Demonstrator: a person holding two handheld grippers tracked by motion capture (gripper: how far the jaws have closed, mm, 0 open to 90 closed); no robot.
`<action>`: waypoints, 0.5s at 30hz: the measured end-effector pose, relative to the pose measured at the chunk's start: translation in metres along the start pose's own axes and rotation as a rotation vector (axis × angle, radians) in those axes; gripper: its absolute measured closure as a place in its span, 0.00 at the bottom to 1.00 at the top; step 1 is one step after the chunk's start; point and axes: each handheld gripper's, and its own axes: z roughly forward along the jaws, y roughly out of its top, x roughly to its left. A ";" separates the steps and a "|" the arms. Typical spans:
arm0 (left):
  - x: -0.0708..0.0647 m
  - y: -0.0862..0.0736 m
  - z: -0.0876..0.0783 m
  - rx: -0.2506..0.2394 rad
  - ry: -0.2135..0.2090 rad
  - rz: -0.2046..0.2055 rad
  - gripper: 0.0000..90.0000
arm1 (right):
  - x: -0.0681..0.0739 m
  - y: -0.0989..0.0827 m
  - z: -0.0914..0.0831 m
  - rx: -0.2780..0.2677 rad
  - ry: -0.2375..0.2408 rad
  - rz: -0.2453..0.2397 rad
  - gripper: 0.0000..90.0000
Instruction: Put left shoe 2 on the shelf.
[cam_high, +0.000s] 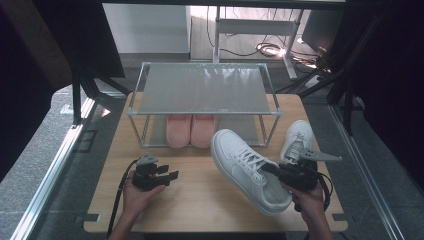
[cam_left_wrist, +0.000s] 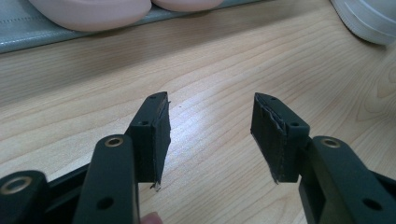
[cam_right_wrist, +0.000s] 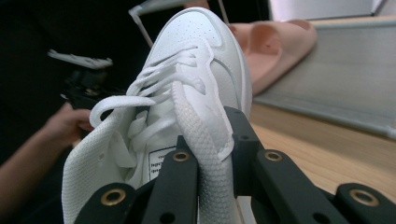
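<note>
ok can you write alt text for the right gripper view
The right hand-held gripper is clamped on the collar of a white sneaker with white laces. Beyond its toe, a pink slipper sits on the grey lower shelf of a rack on the wooden table.

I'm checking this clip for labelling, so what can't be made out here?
- Label inside the held white sneaker: print too small, right tool covers part, right gripper view.
- Pink slippers: heels hidden under the rack's top shelf, high view.
- Second sneaker: partly behind the right tool, high view.
</note>
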 end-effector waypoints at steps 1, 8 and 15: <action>0.000 0.000 0.000 0.000 0.000 0.001 0.53 | 0.002 0.001 0.000 -0.008 0.010 -0.001 0.92; 0.000 0.000 0.000 -0.003 0.000 0.001 0.53 | 0.014 0.016 -0.001 -0.065 0.065 -0.022 0.92; 0.001 0.000 0.000 -0.002 0.000 0.000 0.53 | 0.021 0.034 0.003 -0.106 0.083 -0.044 0.92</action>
